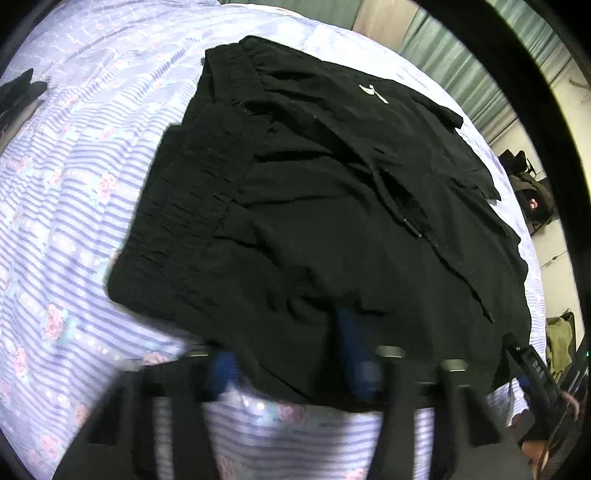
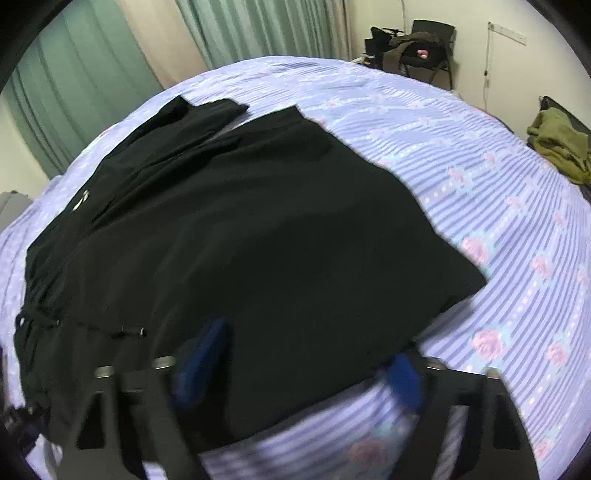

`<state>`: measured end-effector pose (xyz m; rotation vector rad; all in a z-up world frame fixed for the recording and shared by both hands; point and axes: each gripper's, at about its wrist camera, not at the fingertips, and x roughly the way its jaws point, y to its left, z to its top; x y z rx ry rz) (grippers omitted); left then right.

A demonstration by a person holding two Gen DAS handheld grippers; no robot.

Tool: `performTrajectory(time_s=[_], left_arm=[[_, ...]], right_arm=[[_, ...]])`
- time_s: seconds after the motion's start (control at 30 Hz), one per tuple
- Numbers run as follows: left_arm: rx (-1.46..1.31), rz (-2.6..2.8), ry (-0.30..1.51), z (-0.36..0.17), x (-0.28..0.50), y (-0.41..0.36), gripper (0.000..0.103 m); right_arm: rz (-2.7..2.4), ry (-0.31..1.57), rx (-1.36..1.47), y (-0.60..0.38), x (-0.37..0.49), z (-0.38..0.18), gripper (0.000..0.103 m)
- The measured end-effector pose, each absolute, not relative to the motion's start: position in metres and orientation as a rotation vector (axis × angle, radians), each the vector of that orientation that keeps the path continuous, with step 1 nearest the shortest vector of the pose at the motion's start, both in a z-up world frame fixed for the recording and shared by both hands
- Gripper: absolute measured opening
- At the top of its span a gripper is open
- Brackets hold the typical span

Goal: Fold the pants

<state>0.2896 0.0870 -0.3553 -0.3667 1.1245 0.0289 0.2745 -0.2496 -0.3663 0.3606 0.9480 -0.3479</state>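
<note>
1. The left claw [image 1: 291,365] has its two blue fingers [image 1: 354,354] wide apart; the near edge of the black pants [image 1: 332,206] lies over and between them, so the cloth touches the fingers, but nothing is pinched.
2. The right claw [image 2: 299,365] also stands apart, with one blue finger [image 2: 201,362] on top of the pants [image 2: 277,240] near their front edge and the other at the edge, beside the bed sheet [image 2: 498,229].
3. The pants lie on the bed, on the striped purple sheet [image 1: 74,192] with pink roses, already folded in layers.
4. On the pants there is a small white logo [image 1: 373,92] on the far part, and a drawstring [image 1: 399,206] lies across the cloth nearer to the claws.
5. Beyond the pants, past the far side of the bed, hang green curtains [image 2: 258,29], and a chair [image 2: 428,48] with dark things on it stands at the wall.
6. An olive cloth [image 2: 557,144] lies past the bed edge, well apart from the pants.
</note>
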Motion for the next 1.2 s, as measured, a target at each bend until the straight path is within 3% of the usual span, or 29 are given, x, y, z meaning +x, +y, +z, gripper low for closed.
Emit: performTrajectory(time_s=[0.07,0.13,0.17,0.67,0.9,1.2], left_arm=[[-0.332,0.041,1.118,-0.348,0.285,0.086,0.011],[-0.302,0.041,1.105,-0.339,0.282,0.082,0.008],[-0.292,0.039,1.098,-0.336,0.28,0.082,0.008],[-0.235,0.117,1.013,-0.258,0.23,0.078,0.006],[-0.272,0.17,0.989,-0.214,0.204,0.082,0.006],[-0.289,0.182,0.96,-0.184,0.246,0.091,0.006]], right_arm=[[-0.337,0.961,0.362,-0.255,0.28,-0.36,0.025],[-0.277,0.972,0.378,-0.257,0.283,-0.353,0.009],[-0.261,0.974,0.381,-0.259,0.284,-0.351,0.007],[-0.175,0.906,0.363,-0.269,0.24,-0.261,0.004],[-0.108,0.796,0.308,-0.277,0.246,-0.188,0.003],[-0.081,0.709,0.33,-0.276,0.293,-0.146,0.003]])
